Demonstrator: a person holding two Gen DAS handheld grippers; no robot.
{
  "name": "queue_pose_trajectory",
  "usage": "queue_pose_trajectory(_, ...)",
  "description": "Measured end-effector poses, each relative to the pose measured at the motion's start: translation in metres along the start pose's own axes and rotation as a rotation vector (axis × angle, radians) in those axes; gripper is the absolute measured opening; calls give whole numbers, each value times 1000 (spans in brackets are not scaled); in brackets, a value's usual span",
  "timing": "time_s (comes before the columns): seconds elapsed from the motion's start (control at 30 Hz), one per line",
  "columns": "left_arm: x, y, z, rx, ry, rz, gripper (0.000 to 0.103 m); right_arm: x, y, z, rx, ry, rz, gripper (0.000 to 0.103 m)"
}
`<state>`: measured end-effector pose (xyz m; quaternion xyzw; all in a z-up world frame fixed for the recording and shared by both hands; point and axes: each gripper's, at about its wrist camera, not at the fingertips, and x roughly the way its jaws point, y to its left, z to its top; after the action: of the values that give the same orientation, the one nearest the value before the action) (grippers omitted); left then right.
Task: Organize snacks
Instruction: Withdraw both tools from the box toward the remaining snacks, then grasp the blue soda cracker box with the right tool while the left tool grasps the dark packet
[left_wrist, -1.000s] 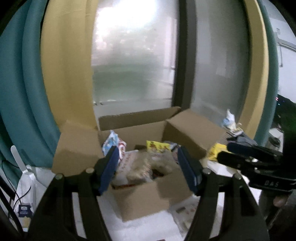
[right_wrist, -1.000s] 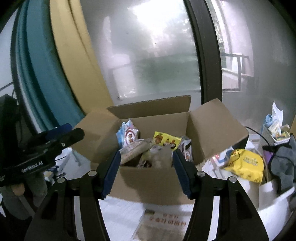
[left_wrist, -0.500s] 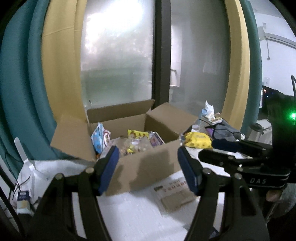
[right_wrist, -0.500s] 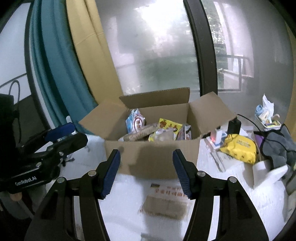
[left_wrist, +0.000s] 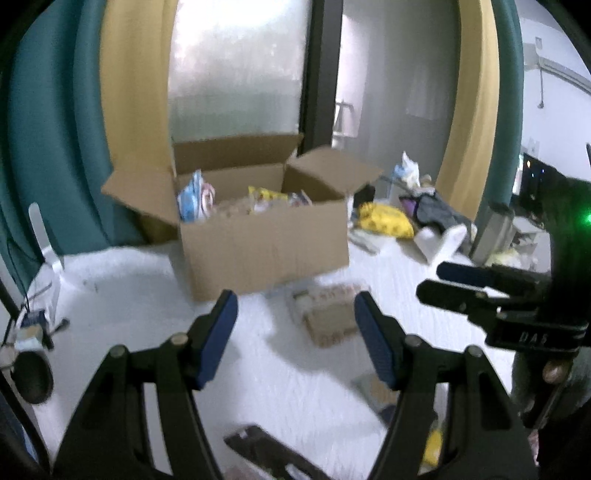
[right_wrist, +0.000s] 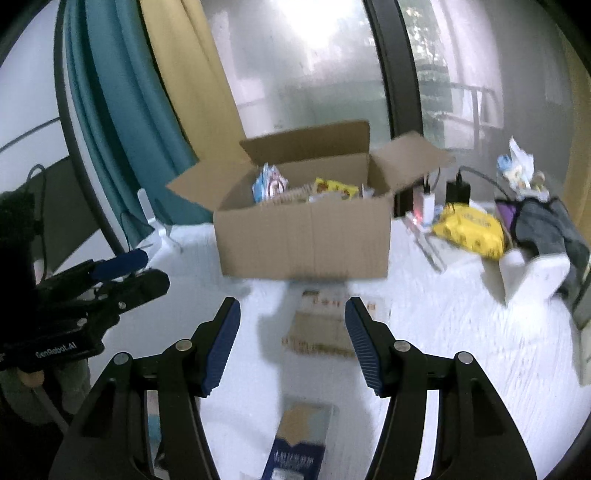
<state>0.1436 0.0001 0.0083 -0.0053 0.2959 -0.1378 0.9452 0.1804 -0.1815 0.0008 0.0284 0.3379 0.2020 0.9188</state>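
An open cardboard box (left_wrist: 266, 236) (right_wrist: 306, 236) stands on the white table, holding several snack packs. A flat tan snack packet (left_wrist: 327, 314) (right_wrist: 325, 325) lies on the table just in front of it. A blue and tan packet (right_wrist: 301, 439) lies nearer me. My left gripper (left_wrist: 295, 332) is open and empty above the table, short of the tan packet. My right gripper (right_wrist: 291, 343) is open and empty, with the tan packet between its fingers in view. Each gripper also shows from the side in the other view, the right (left_wrist: 476, 288) and the left (right_wrist: 110, 280).
A yellow bag (right_wrist: 469, 229) (left_wrist: 386, 221), a dark grey cloth (right_wrist: 550, 229) and a white holder (right_wrist: 532, 273) lie right of the box. Chargers and cables (right_wrist: 439, 192) stand behind. Teal and yellow curtains (right_wrist: 122, 110) hang before a glass window. A dark packet (left_wrist: 266, 450) lies near.
Both grippers have pulled back and away from the box, which now looks smaller and farther. More table and the packets in front of it have come into view. Both jaws stay open.
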Motion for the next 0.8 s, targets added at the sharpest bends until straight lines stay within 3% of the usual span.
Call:
queue_pose_trajectory(0.43,7,5,-82,-92,194,26,67,8,1,-89,50,183,-23,68)
queue_pose_trajectory(0.6,13,9,-103,-116,260,48,67,17,2,-105,67,222,-23,68)
queue_pose_trajectory(0.8,28,-2,-118,-62,314,74,67,34,6,-117,69,277,-31,68)
